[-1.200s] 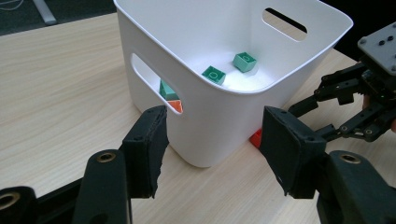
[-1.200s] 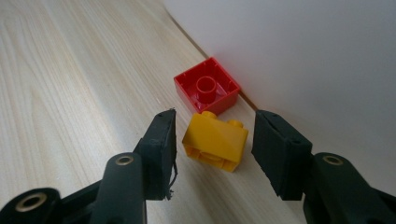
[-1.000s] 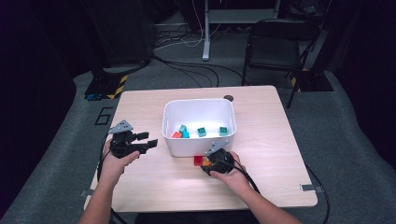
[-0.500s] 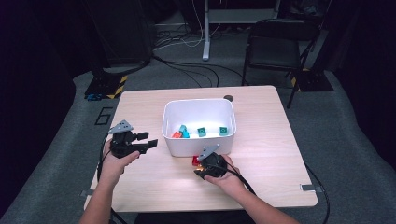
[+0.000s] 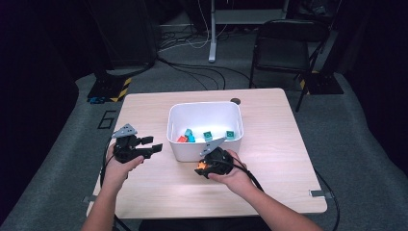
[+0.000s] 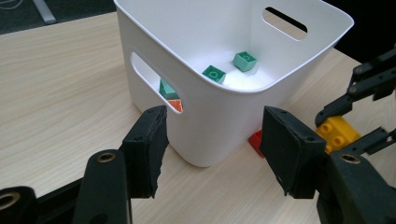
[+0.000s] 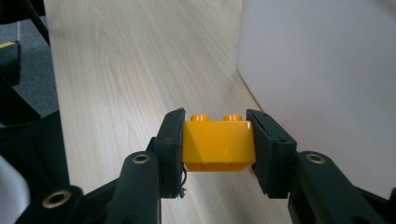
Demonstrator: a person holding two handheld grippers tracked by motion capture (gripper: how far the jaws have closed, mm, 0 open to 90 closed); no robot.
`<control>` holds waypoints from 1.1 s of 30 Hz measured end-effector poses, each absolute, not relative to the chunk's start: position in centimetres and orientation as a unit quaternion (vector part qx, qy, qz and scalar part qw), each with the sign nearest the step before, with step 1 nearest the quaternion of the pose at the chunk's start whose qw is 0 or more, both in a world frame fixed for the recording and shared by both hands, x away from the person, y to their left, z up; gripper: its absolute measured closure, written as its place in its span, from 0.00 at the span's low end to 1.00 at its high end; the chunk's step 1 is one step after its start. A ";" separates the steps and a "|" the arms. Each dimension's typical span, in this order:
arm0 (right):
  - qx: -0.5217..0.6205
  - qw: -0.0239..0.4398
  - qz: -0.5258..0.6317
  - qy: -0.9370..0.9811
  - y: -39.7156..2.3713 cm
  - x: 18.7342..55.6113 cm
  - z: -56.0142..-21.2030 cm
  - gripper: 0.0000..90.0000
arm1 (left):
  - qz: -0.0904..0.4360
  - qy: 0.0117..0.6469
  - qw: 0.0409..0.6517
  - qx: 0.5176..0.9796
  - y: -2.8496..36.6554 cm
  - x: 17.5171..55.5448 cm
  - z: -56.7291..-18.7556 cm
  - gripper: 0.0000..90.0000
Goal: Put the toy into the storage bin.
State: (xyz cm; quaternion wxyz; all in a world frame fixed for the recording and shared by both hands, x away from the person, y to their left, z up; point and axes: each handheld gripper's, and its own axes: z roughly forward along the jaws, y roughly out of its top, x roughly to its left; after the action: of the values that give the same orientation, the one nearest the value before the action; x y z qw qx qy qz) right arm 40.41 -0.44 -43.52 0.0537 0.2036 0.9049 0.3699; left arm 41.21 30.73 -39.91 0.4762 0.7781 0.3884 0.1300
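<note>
Right claw (image 7: 214, 140) is clamped on the yellow brick (image 7: 218, 144), pads on its two short ends, studs up, long axis spanning jaw to jaw. In the high view the right claw (image 5: 211, 162) sits just in front of the white bin (image 5: 204, 111), at its near wall. The bin's wall rises immediately beside the brick in the right gripper view, so the drop target lies forward and above: my read is that the brick has to clear the rim before going over. A red brick (image 6: 256, 138) lies on the desk (image 5: 288, 144) against the bin's base, just beside the held one.

Left claw (image 5: 153, 147) is wide, nothing between the jaws, parked off the bin's left side, aimed at it. Right hand is clearly the nearer one for the drop.

Bin already holds green, teal and orange bricks.

Versus a second back: the right claw's jaws have just been closing, and the yellow brick is now between them. In the oldest frame the claw was low over bricks on the desk; now it's lifted off the surface with the yellow one. Left claw unchanged.
</note>
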 end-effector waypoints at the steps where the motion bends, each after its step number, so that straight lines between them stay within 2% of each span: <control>1: 0.204 0.051 0.371 0.905 -0.5 40.5 -43.1 0.65 | 0.131 0.389 0.477 0.777 30.7 41.2 -39.9 0.46; 16: 0.199 0.051 0.386 0.899 -0.9 42.6 -37.2 0.65 | 0.131 0.389 0.476 0.778 30.9 41.3 -39.9 0.46; 33: 0.230 0.078 0.401 0.883 -1.0 48.1 -34.1 0.65 | 0.131 0.391 0.479 0.775 31.2 41.3 -39.9 0.46</control>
State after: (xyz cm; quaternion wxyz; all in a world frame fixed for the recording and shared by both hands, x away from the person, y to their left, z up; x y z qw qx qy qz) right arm 48.12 -1.01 -34.15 0.0784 0.2301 0.8832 0.4010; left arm 41.33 31.19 -39.88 0.4786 0.7749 0.3915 0.1311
